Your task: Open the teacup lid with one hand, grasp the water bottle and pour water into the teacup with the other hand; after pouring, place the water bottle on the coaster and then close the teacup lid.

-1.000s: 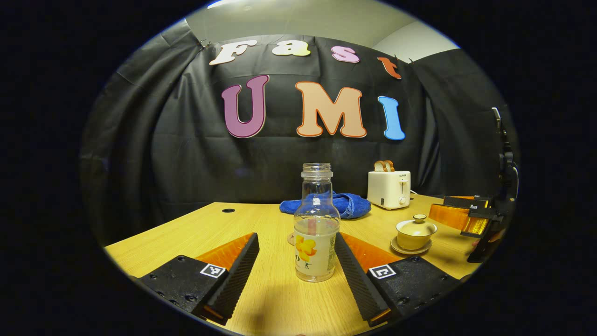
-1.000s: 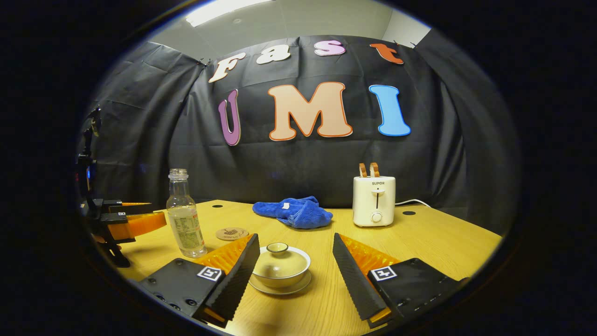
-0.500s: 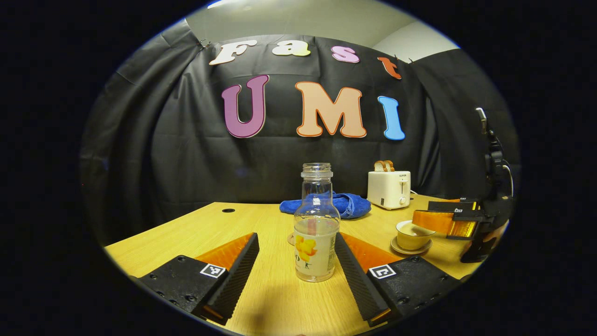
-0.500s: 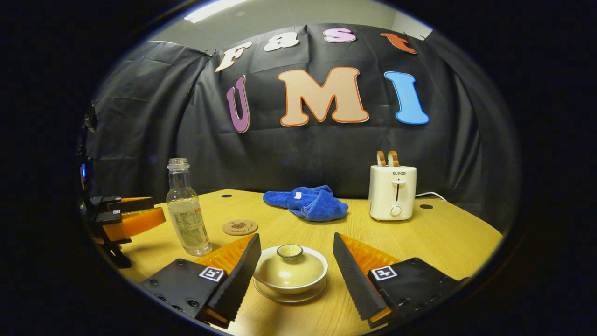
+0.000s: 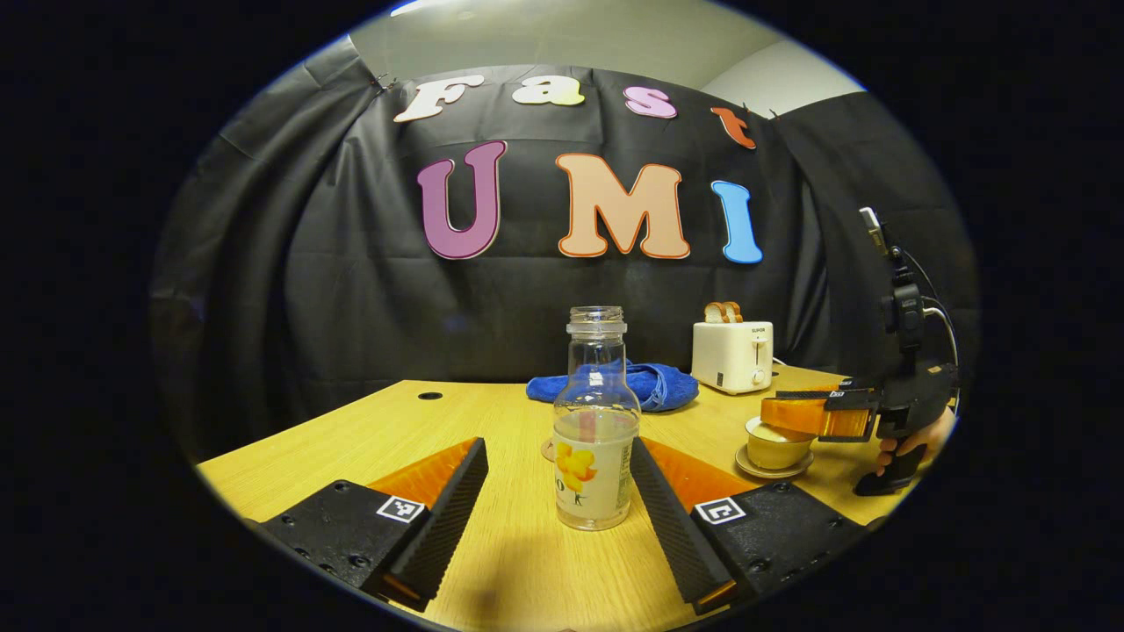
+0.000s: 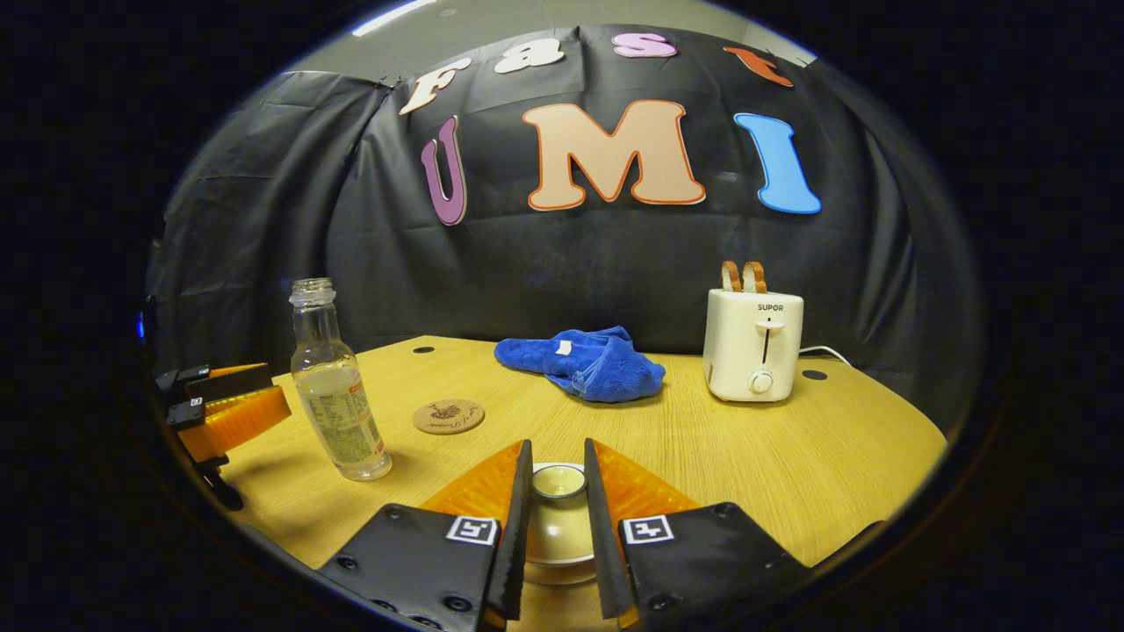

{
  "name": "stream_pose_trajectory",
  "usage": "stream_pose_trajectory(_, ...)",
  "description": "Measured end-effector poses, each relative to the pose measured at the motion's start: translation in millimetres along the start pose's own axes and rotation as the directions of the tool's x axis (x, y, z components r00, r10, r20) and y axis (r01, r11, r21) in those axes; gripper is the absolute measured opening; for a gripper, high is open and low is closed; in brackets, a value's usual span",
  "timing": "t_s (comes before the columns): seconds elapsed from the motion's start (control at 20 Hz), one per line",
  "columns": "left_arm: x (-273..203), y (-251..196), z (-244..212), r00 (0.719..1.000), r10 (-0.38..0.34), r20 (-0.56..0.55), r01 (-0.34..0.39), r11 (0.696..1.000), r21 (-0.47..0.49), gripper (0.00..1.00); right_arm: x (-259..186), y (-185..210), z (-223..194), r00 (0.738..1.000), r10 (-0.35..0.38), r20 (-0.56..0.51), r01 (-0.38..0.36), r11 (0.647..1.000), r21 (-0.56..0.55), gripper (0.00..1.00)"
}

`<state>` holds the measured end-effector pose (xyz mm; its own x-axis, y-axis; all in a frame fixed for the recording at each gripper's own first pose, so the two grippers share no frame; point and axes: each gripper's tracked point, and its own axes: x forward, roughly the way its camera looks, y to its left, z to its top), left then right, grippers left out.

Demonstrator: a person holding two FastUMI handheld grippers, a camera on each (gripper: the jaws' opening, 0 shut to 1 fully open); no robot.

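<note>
Change: the right tool (image 6: pixel 554 544) has been brought down over the teacup (image 6: pixel 556 537) and its fingers narrowed from wide apart to pressing on the lid knob (image 6: pixel 559 481).
Left tool (image 5: pixel 558 518): unmoved, spread wide, the water bottle (image 5: pixel 596 420) between its fingers, untouched.
Water bottle: clear glass, uncapped, partly filled, upright on the worktop (image 5: pixel 492 412).
Teacup: cream, lidded, on a saucer (image 5: pixel 773 469).
Coaster (image 6: pixel 449 416): beyond the right tool, to its left.

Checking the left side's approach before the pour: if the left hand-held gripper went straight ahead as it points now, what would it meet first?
The water bottle. It stands upright between the open fingers of the left hand-held gripper, apparently untouched, so it likely comes first.
</note>
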<state>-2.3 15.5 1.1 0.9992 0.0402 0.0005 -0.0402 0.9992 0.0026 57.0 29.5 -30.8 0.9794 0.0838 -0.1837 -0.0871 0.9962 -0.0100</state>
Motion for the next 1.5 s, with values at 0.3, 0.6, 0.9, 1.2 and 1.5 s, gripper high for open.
stream_pose_trajectory(0.3, 1, -1, 1, 1.000, 0.000, 0.001, 0.000, 1.000, 0.000, 0.95, -1, 1, 2, 1.000, 0.001, 0.012, -0.001, 1.000, -0.014, 0.33)
stream_pose_trajectory(0.6, 3, -5, 0, 1.000, -0.023, -0.003, 0.023, 1.000, 0.000, 0.95, -7, -3, 11, 0.998, -0.015, 0.066, 0.015, 1.000, 0.003, 0.33)
stream_pose_trajectory(0.9, 7, -15, 0, 0.997, -0.079, -0.004, 0.079, 0.997, -0.001, 0.95, -18, -11, 21, 0.989, -0.050, 0.137, 0.048, 0.999, 0.015, 0.33)
stream_pose_trajectory(1.2, 25, -25, -8, 0.991, -0.125, -0.040, 0.125, 0.992, -0.003, 0.95, -29, -31, 25, 0.978, -0.116, 0.172, 0.113, 0.993, 0.028, 0.33)
stream_pose_trajectory(1.5, 47, -29, -25, 0.975, -0.171, -0.143, 0.169, 0.985, -0.032, 0.95, -40, -56, 24, 0.965, -0.196, 0.175, 0.192, 0.981, 0.040, 0.33)
